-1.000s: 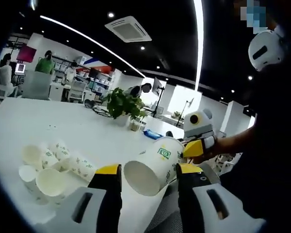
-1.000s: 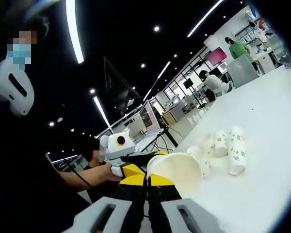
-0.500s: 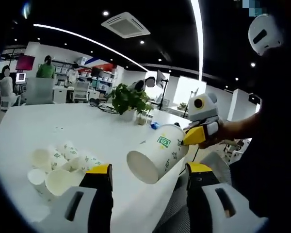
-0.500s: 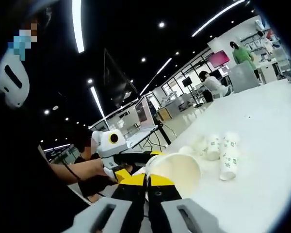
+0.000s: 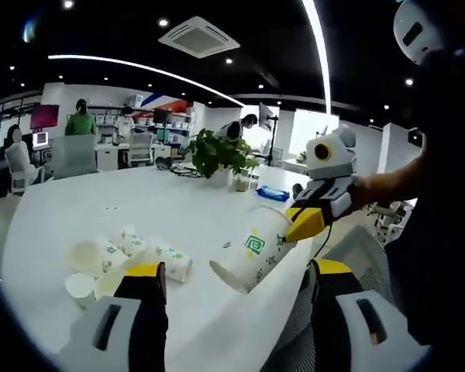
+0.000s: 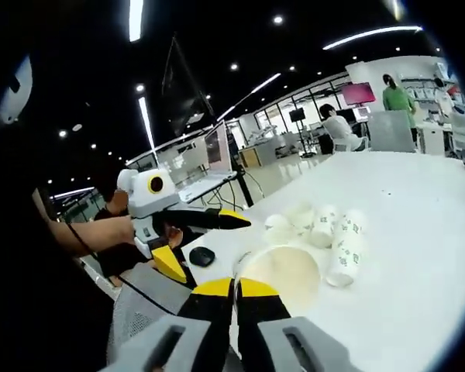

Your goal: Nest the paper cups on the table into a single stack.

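- Table, white, large; seen also in right gripper view.
- Plant in pot at far side of table, left gripper view.
- Left gripper: jaws spread wide, nothing between them. Seen from right gripper view also spread.
- Right gripper: jaws pressed together on rim of cup; cup mouth faces cam. In left gripper view right gripper holds cup tilted, mouth down-left, above table edge.
- Loose cups lie in a cluster on table, on their sides, touching; same pile in right gripper view, just beyond held cup.
- Small dark item near table edge, can't tell what.
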Action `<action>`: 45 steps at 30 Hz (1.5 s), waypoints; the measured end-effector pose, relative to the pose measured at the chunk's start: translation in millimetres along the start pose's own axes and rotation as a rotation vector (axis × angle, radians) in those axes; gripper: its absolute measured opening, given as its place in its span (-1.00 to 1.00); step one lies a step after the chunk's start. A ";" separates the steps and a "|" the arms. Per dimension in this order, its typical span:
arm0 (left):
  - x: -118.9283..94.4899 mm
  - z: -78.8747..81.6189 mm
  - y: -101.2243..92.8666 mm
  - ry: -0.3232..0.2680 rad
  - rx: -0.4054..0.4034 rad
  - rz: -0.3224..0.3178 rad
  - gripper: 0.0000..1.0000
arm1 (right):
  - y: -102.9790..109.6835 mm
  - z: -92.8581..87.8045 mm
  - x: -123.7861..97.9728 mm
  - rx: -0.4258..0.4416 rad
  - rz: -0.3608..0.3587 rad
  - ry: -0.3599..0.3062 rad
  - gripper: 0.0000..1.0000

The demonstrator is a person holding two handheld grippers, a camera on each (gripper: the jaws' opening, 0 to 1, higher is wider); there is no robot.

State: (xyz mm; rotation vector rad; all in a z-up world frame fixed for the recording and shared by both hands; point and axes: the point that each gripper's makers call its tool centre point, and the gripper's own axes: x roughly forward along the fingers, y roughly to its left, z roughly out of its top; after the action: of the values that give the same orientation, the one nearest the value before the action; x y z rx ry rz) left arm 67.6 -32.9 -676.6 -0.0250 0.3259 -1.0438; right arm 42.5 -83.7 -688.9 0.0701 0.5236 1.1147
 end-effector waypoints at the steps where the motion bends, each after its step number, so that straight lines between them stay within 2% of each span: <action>1: -0.3 -1.1 0.8 0.004 0.001 0.003 0.49 | -1.0 -3.3 1.1 -0.007 -0.004 0.017 -1.00; 9: -2.2 -7.5 3.7 0.017 0.011 0.014 0.49 | -10.2 -21.1 10.2 -0.101 -0.028 0.090 -1.00; 14: -2.8 -13.7 5.0 0.027 0.006 0.020 0.49 | -14.1 -29.8 15.2 -0.131 -0.038 0.116 -1.00; 19: -3.9 -18.4 4.8 0.039 0.006 0.029 0.49 | -19.8 -46.7 21.8 -0.216 -0.059 0.203 -1.00; 28: -8.5 -22.1 7.6 0.044 0.001 0.053 0.48 | -29.4 -64.9 34.1 -0.315 -0.096 0.291 -1.00; 38: -9.7 -29.0 11.7 0.060 -0.003 0.076 0.48 | -52.1 -65.8 35.7 -0.392 -0.165 0.338 -1.00; 45: -7.7 -31.9 11.1 0.069 0.001 0.079 0.47 | -55.0 -65.6 40.6 -0.411 -0.151 0.347 -1.00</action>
State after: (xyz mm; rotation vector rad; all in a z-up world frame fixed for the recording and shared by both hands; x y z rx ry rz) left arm 64.6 -16.5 -707.0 0.0243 0.3863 -0.9683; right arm 73.5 -86.5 -778.4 -0.5208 0.5861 1.0713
